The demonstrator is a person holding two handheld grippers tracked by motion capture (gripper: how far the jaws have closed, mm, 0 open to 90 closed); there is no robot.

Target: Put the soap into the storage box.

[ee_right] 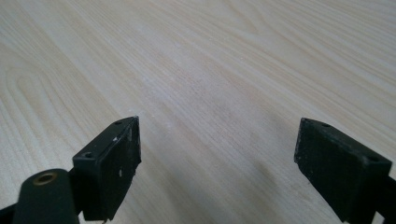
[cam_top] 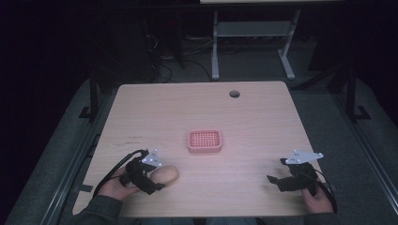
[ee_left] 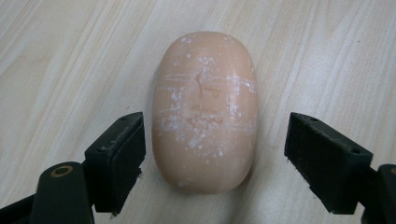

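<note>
The peach-coloured oval soap bar (ee_left: 204, 112) is seen on the wooden worktop (cam_top: 202, 110), near-left of the pink plastic basket (cam_top: 204, 141), lengthwise between the left tongs' (ee_left: 212, 154) parted jaws; the right tongs (cam_top: 277, 180), likewise parted, are held well apart.

I see a peach-tan soap bar (ee_left: 204, 112) streaked and speckled with white powdery scuffs. My bench (cam_top: 155, 108) is pale wood with fine flowing grain. The small basket (cam_top: 204, 140) is coral pink with a gridded floor. Both grippers' jaws are matte black.
</note>
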